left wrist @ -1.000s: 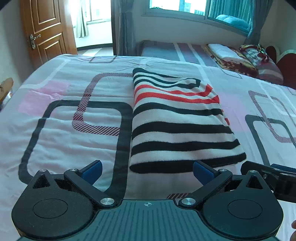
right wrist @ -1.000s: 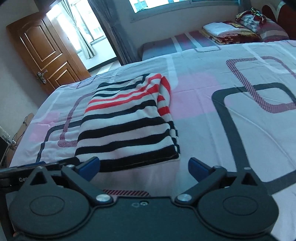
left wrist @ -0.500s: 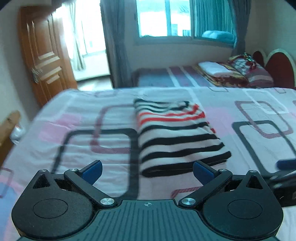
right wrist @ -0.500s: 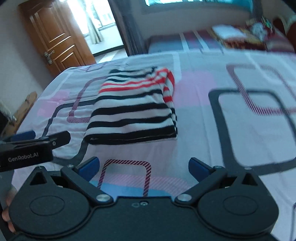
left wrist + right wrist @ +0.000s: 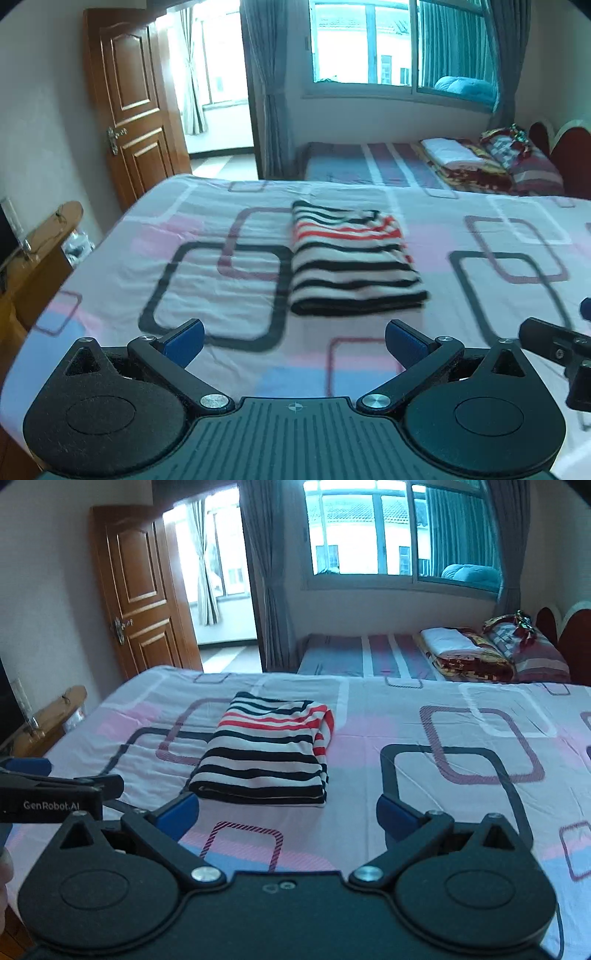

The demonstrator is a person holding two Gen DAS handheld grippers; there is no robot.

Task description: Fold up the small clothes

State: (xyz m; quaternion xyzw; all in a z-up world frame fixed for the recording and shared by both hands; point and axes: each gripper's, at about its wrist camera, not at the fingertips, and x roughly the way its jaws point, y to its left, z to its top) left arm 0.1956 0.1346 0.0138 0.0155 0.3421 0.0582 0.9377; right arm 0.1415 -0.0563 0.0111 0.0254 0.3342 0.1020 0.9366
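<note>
Bedroom with a wide bed (image 5: 424,716) under a sheet printed with rounded rectangles in pink, black and purple; beyond the bed stand a window with grey curtains, a wooden door (image 5: 140,590) and a second, lower bed stacked with bedding. On the sheet, near the bed's middle and towards the door side, lies a striped garment (image 5: 266,753), black, white and red, folded into a compact rectangle with its thick folded edge facing the cameras. Both grippers hover short of the garment, over the near part of the bed, touching nothing. The left gripper (image 5: 293,338) has its blue-padded fingers spread wide and empty; the right gripper (image 5: 286,814) is likewise spread and empty.

The fold looks finished, so the main risk is disturbing it. On the far side from the door, the garment's layers bulge loosely at the red stripes; a finger snagging there, or pinching only the top layer, would likely pull the stack open. The soft sheet could also drag along and skew the rectangle.
</note>
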